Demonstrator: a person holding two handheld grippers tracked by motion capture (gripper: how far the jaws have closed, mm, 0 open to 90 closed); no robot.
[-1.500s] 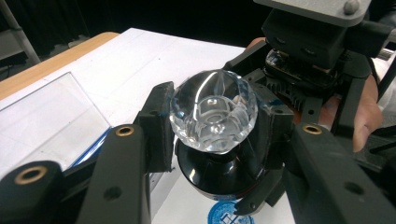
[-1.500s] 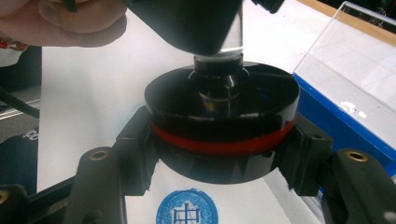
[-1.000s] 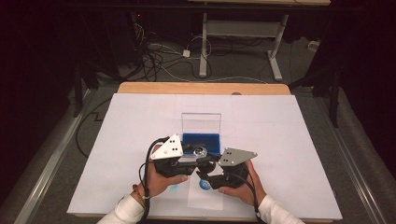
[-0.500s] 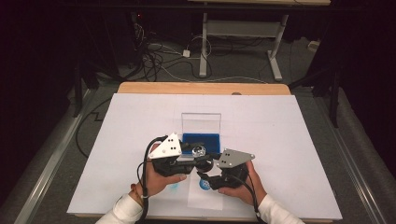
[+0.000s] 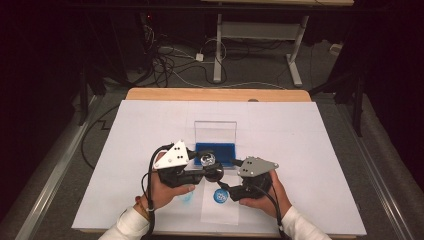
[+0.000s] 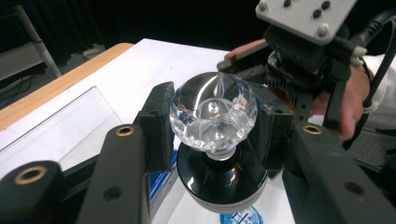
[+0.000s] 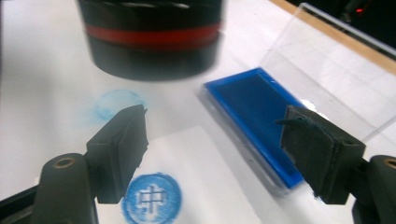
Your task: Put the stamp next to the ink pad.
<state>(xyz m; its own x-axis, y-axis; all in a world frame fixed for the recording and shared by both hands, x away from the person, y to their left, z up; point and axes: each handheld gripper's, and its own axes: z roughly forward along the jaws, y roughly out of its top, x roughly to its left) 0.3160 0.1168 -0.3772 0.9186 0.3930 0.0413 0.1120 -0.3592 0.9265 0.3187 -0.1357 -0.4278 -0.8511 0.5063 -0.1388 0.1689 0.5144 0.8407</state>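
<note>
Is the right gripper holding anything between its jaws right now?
No. In the right gripper view the right gripper stands open, with the stamped blue mark on the paper visible between its jaws.

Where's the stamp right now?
The stamp is clamped by its crystal knob in the left gripper, lifted above the table just in front of the blue ink pad, with the paper slip nearer the person.

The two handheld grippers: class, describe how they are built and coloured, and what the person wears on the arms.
Each gripper, left and right, has a black body topped by a grey three-cornered plate studded with dark screws. The black jaws carry brass-coloured rivets and dark blocky pads. A black cable loops from the left gripper. The person wears white sleeves.
</note>
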